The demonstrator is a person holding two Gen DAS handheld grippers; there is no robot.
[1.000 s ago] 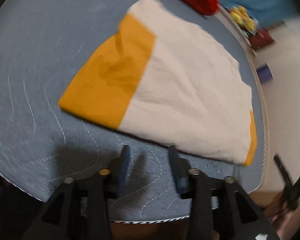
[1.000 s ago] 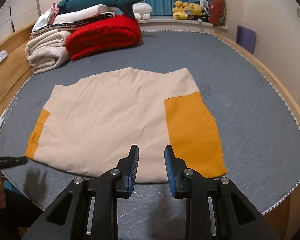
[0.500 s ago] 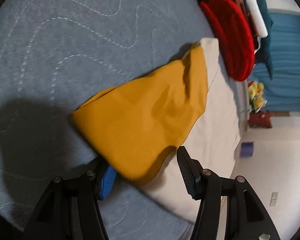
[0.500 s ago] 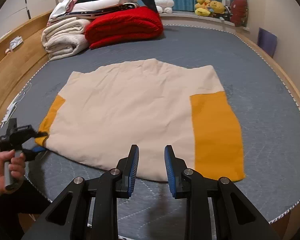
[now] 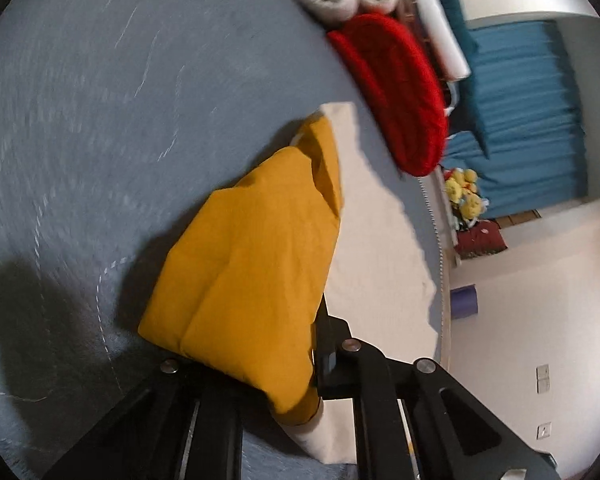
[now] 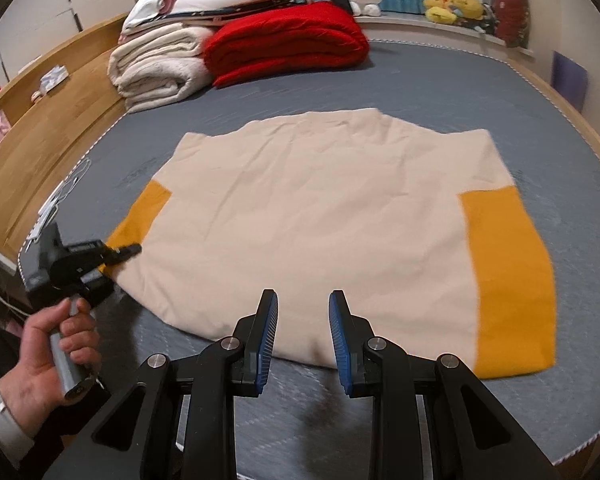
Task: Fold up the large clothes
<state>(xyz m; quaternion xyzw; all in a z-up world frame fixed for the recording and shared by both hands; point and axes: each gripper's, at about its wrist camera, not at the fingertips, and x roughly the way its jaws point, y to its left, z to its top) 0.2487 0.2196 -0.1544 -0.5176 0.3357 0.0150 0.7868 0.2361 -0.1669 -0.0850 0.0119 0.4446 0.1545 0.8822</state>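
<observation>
Our left gripper [image 5: 260, 364] has its jaws around the near corner of the yellow sleeve [image 5: 252, 280] of the garment [image 5: 372, 248], the cloth bunched right between them and hiding one finger, so we judge it clamped on the sleeve, though the pinch itself is covered. From this gripper the cream body runs ahead and to its right, long axis pointing away toward the red blanket [image 5: 396, 96] (the view is blurred and tilted). Grey bedcover [image 5: 80, 120] lies to the gripper's left. In the right wrist view, our right gripper [image 6: 303, 336] hangs with its jaws apart and nothing between them, just short of the garment's near hem, which lies straight ahead. The left gripper [image 6: 120, 252] shows far to its left, at the sleeve corner, held by the left hand [image 6: 56, 356]. The other yellow sleeve [image 6: 508, 280] lies ahead and to the right, nearer this gripper than the left one, so we judge it the right gripper's to take. Folded towels [image 6: 160, 68] and soft toys [image 6: 452, 6] sit well beyond, clear of the fold.
</observation>
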